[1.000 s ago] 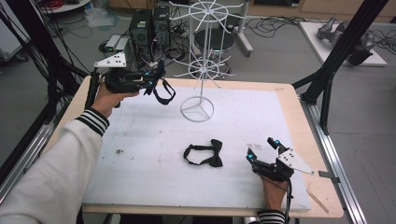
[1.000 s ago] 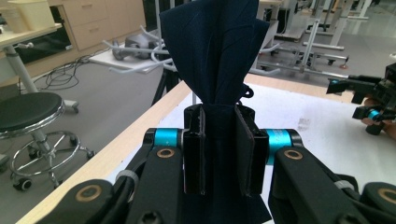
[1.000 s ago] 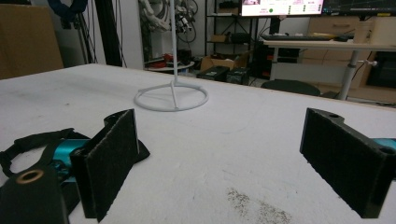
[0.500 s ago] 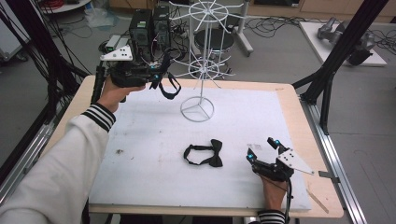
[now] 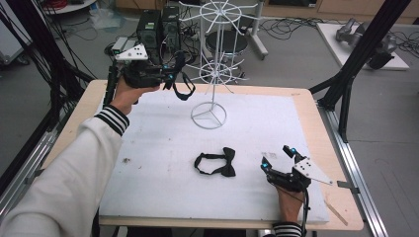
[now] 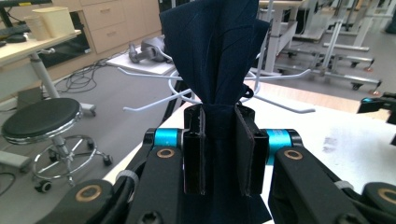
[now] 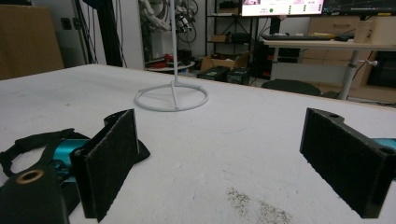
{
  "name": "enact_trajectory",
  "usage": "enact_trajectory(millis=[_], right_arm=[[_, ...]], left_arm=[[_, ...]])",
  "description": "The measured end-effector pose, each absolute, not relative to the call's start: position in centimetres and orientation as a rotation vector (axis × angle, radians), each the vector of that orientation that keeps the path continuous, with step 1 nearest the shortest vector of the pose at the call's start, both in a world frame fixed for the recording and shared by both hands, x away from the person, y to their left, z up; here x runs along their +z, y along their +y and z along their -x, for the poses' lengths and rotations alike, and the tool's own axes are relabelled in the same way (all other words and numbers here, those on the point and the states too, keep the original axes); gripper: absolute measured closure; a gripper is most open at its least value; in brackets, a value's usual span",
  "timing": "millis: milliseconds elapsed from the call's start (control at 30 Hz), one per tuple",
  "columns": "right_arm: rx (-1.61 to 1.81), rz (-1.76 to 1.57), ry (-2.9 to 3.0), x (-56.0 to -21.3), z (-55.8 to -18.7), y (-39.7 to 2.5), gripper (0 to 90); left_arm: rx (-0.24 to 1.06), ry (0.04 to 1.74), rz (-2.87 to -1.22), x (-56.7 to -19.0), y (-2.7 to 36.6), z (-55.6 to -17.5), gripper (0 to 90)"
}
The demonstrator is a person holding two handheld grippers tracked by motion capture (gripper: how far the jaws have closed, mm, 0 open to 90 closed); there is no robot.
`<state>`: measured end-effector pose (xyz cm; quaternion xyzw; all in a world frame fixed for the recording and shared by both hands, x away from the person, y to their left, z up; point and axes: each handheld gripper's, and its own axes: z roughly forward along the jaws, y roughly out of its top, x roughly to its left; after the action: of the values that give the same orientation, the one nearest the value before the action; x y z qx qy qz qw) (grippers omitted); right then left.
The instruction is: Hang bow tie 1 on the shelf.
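We hold one dark bow tie (image 5: 180, 81) up in the air with our left gripper (image 5: 168, 75), near the hooks of the white wire rack (image 5: 212, 74) at the far side of the table (image 5: 306, 106). In the left gripper view the two fingers (image 6: 194, 154) are squeezed shut on the cloth of the bow tie (image 6: 215, 51), and its strap loop hangs down below the gripper in the high view. We think the job now is to hang this bow tie on one of the thin white hooks (image 6: 149, 105). To do it well, we should keep the squeeze tight, bring the loop over the tip of a hook, and lower it slowly so the strap slides on and does not slip off. We should let go only when the hook carries the bow tie. The rack looks light, so a hard bump could tip it. Our left arm reaches far forward and is lifted well above the table, with the gripper pointing toward the rack. Our right gripper (image 5: 280, 160) rests low on the table at the near right side, with its fingers (image 7: 109, 163) wide apart and holding nothing. A second bow tie (image 5: 217, 163) lies flat on the white table just beside it, waiting for its turn.
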<state>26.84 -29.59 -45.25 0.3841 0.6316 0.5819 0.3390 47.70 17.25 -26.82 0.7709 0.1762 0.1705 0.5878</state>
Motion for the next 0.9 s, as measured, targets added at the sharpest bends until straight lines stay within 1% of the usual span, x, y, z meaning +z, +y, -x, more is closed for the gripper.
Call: enact_trajectory(millis=[267,900], right_arm=[[1.515,-1.006,1.645,-45.26,-26.82,-29.59,10.9],[1.512,-0.997,1.645,-45.26,-26.84,-29.58,10.9]], left_arm=[[0.433,0.423,-1.817,-26.84,16.63,-48.25,74.9],[0.435,0.421,-1.822,-26.79,16.57,-47.88,74.9]])
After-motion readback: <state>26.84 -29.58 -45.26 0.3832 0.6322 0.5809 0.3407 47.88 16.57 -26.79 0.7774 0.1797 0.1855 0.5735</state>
